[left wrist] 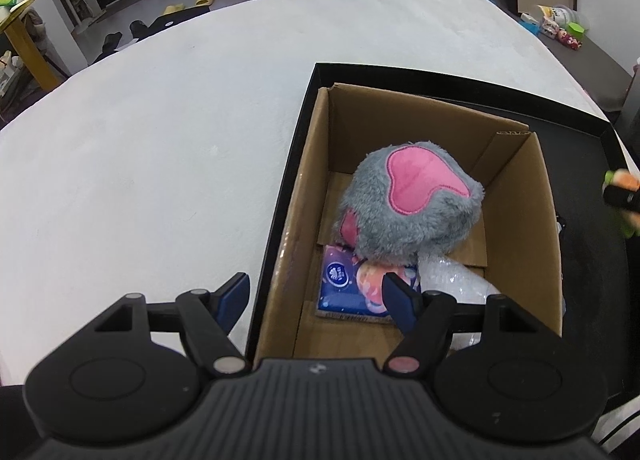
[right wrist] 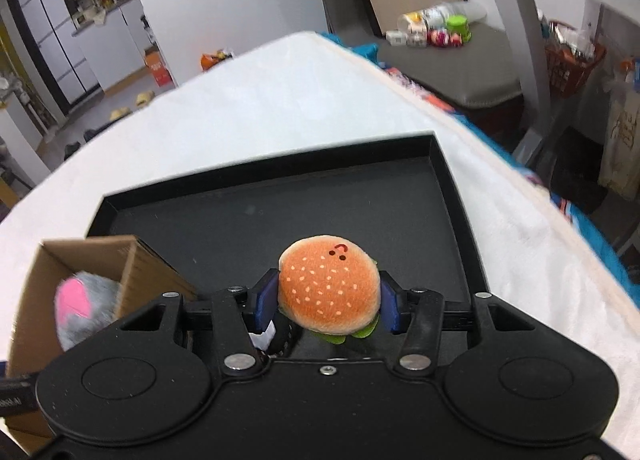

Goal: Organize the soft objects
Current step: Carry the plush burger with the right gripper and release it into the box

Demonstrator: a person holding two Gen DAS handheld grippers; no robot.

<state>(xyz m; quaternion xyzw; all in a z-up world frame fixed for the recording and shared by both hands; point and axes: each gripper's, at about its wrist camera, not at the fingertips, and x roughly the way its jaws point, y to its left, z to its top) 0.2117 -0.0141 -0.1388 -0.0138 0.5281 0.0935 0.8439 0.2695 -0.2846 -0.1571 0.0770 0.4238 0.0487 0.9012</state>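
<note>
- Tissue pack [left wrist: 352,286] in the box [left wrist: 520,220], at 6 o'clock from the grey plush [left wrist: 408,204]: a round white logo on blue, its wording too small to read.
- Burger plush [right wrist: 329,286]: a small stitched face, no letters.
- Nothing else legible.

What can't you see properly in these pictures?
- Left view: the tissue pack is partly hidden by the grey plush and a fingertip.
- Left view: the burger is cut off by the right edge.
- Right view: the burger's underside is hidden, and the box is blurred.
</note>
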